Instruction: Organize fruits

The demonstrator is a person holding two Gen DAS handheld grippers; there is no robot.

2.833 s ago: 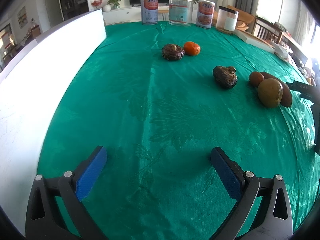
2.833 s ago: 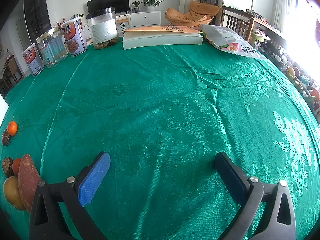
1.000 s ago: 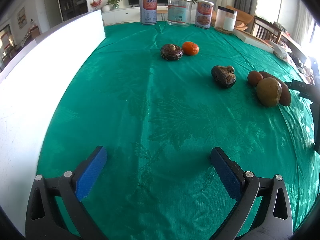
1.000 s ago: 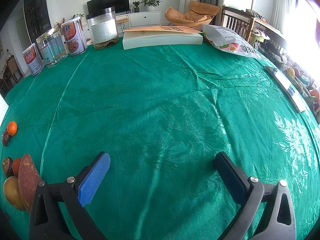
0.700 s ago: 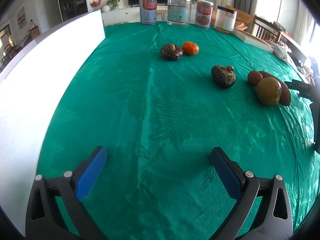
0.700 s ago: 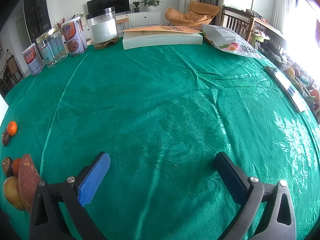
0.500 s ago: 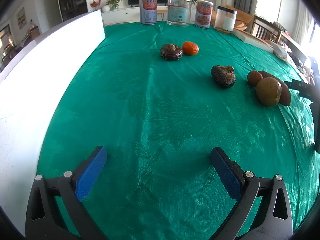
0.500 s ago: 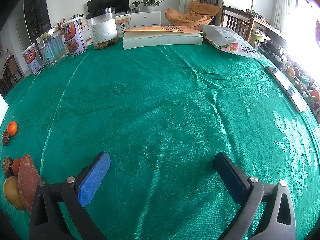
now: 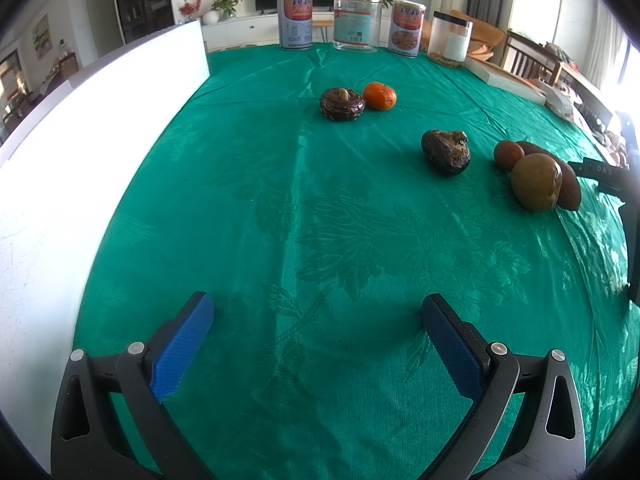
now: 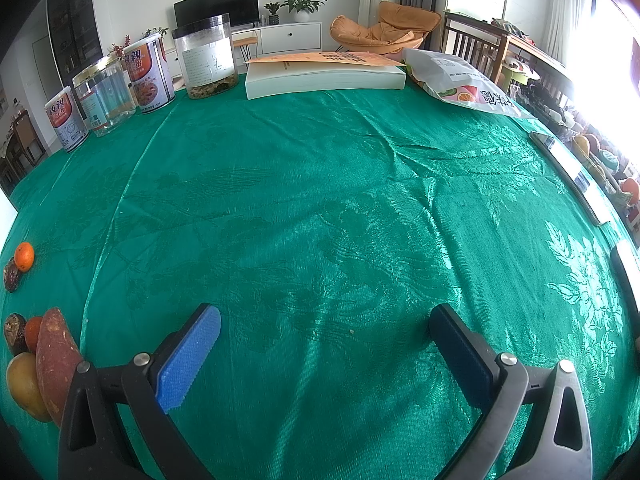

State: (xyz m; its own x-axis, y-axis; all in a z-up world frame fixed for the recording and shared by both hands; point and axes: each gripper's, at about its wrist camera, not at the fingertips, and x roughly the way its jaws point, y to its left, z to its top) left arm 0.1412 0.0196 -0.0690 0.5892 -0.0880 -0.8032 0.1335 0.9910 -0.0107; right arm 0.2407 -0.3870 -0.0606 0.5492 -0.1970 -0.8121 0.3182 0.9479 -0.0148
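Note:
Fruits lie on a green tablecloth [image 9: 280, 200]. In the left wrist view a tangerine [image 9: 379, 96] sits beside a dark round fruit [image 9: 342, 104] at the far middle. A wrinkled dark fruit [image 9: 446, 152] lies to the right, then a yellow-brown mango [image 9: 536, 182], a small orange-brown fruit [image 9: 508, 155] and a reddish sweet potato [image 9: 568, 188] in a cluster. My left gripper [image 9: 316, 324] is open, well short of them. My right gripper [image 10: 324, 340] is open over bare cloth; the sweet potato [image 10: 54, 356] and mango [image 10: 22, 384] lie at its far left.
A white board [image 9: 80, 128] borders the left of the table. Cans and jars [image 9: 354, 20] line the far edge, next to a thick book [image 10: 324, 74] and a snack bag [image 10: 464, 84]. A flat dark device [image 10: 572, 176] lies at the right edge.
The flat dark device appeared at the right table edge after the earliest frame. Both grippers stay open and almost still.

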